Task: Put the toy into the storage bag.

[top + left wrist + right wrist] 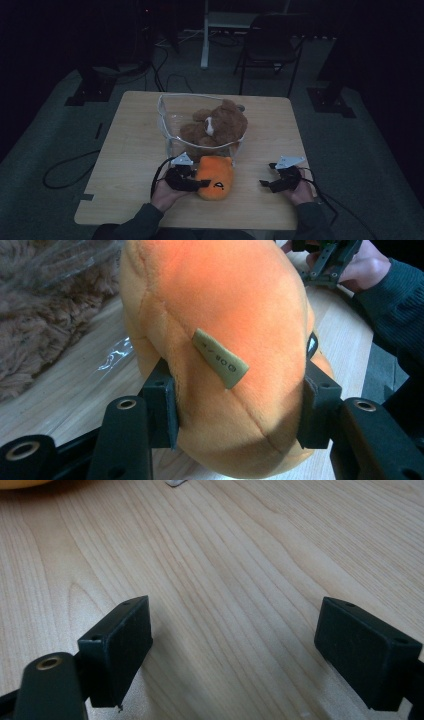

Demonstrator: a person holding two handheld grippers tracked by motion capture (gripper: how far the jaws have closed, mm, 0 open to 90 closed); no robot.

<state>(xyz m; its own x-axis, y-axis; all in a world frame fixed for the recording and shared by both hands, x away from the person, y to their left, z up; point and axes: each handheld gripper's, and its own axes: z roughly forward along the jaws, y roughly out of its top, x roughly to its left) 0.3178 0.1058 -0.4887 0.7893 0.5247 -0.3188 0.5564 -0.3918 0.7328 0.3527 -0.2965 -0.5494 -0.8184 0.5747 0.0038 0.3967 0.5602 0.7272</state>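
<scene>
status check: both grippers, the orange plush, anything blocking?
Left gripper shut on orange plush, pads pressing both sides. Right gripper open over bare table. Clear bag with brown teddy just behind the plush.

Between the jaws sat an orange plush toy (225, 315) of smooth, short-piled cloth with a woven fabric tag (220, 357). Beyond it lay shaggy brown fur (45, 315) and glossy clear plastic (117, 352). Under the matt black pads (120, 645) ran smooth, pale wood-grain tabletop (240, 580).

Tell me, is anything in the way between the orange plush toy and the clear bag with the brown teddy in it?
Nothing visible blocks it. The left gripper is shut on the orange plush toy, which lies right in front of the clear bag. Only the bag's near wall stands between them. The brown teddy already takes up much of the room inside.
</scene>
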